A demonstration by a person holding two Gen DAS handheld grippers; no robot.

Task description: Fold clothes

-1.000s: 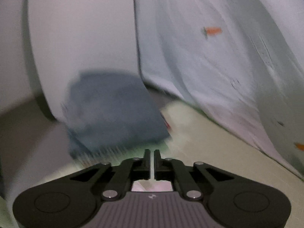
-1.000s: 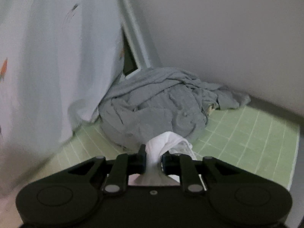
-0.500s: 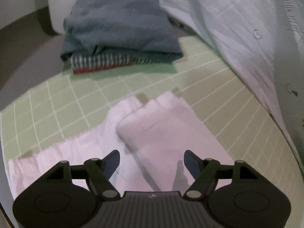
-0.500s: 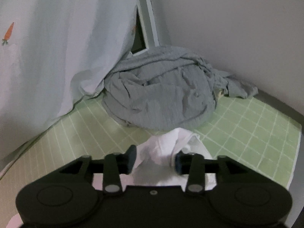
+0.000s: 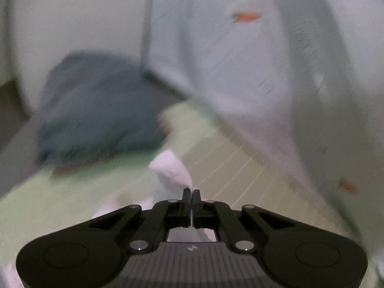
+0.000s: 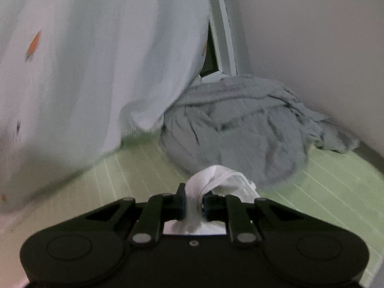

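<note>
My left gripper (image 5: 191,193) is shut on a thin edge of the white garment (image 5: 171,168), which rises in a fold just ahead of the fingers above the green gridded mat (image 5: 228,163). My right gripper (image 6: 194,195) is shut on a bunched part of the same white garment (image 6: 223,180), which spills out to the right of the fingers. Both views are blurred by motion.
A folded stack topped by a dark blue garment (image 5: 96,110) lies at the mat's far left. A crumpled grey garment pile (image 6: 240,129) lies in the far corner by the wall. A pale curtain with orange carrot prints (image 5: 240,60) hangs along the mat's far side and also shows in the right wrist view (image 6: 84,72).
Half a second ago both grippers were open over the white garment lying on the mat. Both have shut on it and lifted it; the views have tilted up.
</note>
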